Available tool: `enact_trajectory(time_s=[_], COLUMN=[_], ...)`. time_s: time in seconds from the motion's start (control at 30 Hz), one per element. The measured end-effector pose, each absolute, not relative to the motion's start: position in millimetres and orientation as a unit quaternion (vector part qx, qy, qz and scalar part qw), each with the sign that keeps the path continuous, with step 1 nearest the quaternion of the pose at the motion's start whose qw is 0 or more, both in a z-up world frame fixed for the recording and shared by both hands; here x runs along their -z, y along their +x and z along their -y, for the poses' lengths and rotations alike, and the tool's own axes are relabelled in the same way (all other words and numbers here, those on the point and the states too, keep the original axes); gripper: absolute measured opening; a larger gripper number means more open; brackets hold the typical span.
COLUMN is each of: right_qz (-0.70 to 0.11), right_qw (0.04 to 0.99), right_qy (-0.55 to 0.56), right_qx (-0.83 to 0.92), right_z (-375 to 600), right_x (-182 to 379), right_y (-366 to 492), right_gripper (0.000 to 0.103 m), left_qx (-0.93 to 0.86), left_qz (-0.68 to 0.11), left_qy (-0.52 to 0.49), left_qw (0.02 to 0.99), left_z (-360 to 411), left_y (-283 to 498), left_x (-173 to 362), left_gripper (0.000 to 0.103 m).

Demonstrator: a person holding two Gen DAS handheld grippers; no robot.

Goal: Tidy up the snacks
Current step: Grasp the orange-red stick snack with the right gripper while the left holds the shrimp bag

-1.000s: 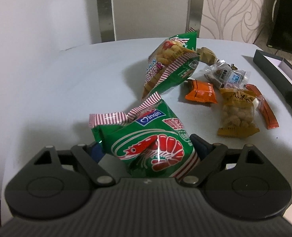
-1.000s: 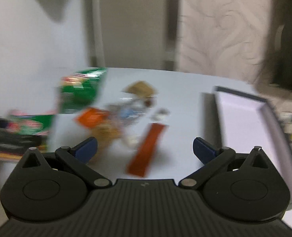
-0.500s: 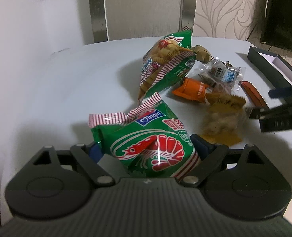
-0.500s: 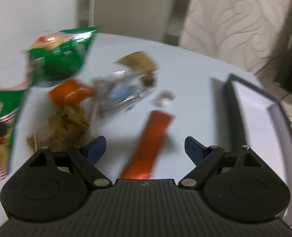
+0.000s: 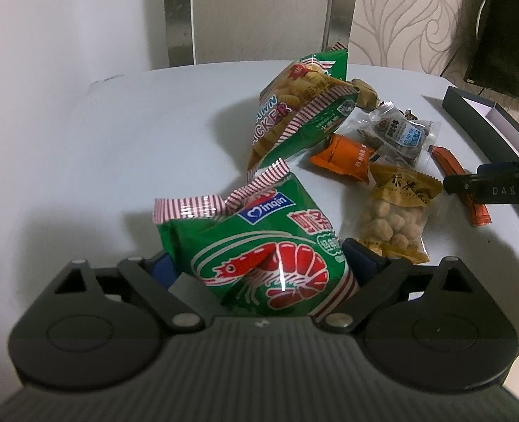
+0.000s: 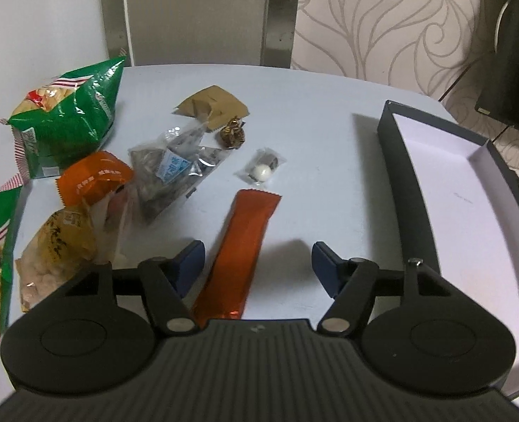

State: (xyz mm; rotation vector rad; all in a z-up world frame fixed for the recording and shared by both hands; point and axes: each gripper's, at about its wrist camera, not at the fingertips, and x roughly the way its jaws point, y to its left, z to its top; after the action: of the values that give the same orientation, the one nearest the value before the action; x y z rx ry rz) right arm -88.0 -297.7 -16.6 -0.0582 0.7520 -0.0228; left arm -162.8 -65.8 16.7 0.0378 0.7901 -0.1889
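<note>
A green prawn cracker bag (image 5: 259, 246) with a red prawn on it stands between the fingers of my left gripper (image 5: 255, 256). Its jaws are opening, and the pads still touch the bag's sides. My right gripper (image 6: 258, 251) hangs low over a long orange stick packet (image 6: 245, 246), which lies between its fingers, nearer the left one. Those jaws are closing and the pads do not touch the packet. In the left wrist view the right gripper's fingers (image 5: 487, 188) reach in from the right edge over the orange stick packet (image 5: 449, 161).
On the round white table (image 5: 136, 140) lie a second green cracker bag (image 6: 69, 119), an orange packet (image 6: 90, 179), a yellow packet of puffs (image 5: 396, 218), a clear packet (image 6: 168, 172) and small candies (image 6: 263, 170). A dark box with a white inside (image 6: 396, 176) sits at the right.
The right gripper has moved forward and down over the orange stick packet, and its jaws have narrowed. It has come into the left wrist view. The left jaws have widened slightly around the bag.
</note>
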Motion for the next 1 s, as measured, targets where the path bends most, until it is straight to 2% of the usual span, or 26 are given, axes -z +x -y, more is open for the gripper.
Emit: enact_trajectory(time_s=[0.27,0.33,0.37,0.4,0.43,0.5,0.57,1.0], right_qz=[-0.368,-0.365,-0.362,-0.362,-0.362,-0.361,-0.361,-0.372], right_qw=[0.93,0.931,0.932,0.932,0.932,0.932,0.931,0.925], right_qy=[-0.011,-0.012,-0.014,-0.015,-0.015,-0.019,-0.021,-0.031], right_qx=[-0.012,-0.02,-0.026,-0.029,-0.032,-0.04,-0.048,-0.068], right_z=[297.3,299.7,300.4,301.0,302.1,303.6,304.4,298.7], right_x=[18.7,18.1,17.2,16.6,16.2,15.7,15.5,14.8], right_y=[-89.9,-91.7,-93.2,-94.0,-95.5,-98.6,-102.8,-145.4], right_gripper=[0.074,0.065,0.052,0.047,0.044,0.031,0.027,0.025], left_qx=[0.086,0.086,0.086,0.087,0.088,0.091,0.095,0.112], left_qz=[-0.389,-0.39,-0.39,-0.391,-0.391,-0.393,-0.394,-0.395], left_qy=[0.017,0.017,0.018,0.019,0.02,0.023,0.027,0.039], left_qw=[0.917,0.917,0.916,0.916,0.916,0.915,0.914,0.911], left_z=[66.6,67.2,67.5,67.6,67.7,67.9,67.6,69.7], left_y=[-164.2,-164.6,-165.2,-165.9,-166.7,-168.2,-170.2,-170.1], left_x=[-14.3,-14.0,-13.6,-13.3,-13.2,-12.7,-12.2,-6.3], left_gripper=[0.1,0.1,0.1,0.1,0.1,0.1,0.1,0.102])
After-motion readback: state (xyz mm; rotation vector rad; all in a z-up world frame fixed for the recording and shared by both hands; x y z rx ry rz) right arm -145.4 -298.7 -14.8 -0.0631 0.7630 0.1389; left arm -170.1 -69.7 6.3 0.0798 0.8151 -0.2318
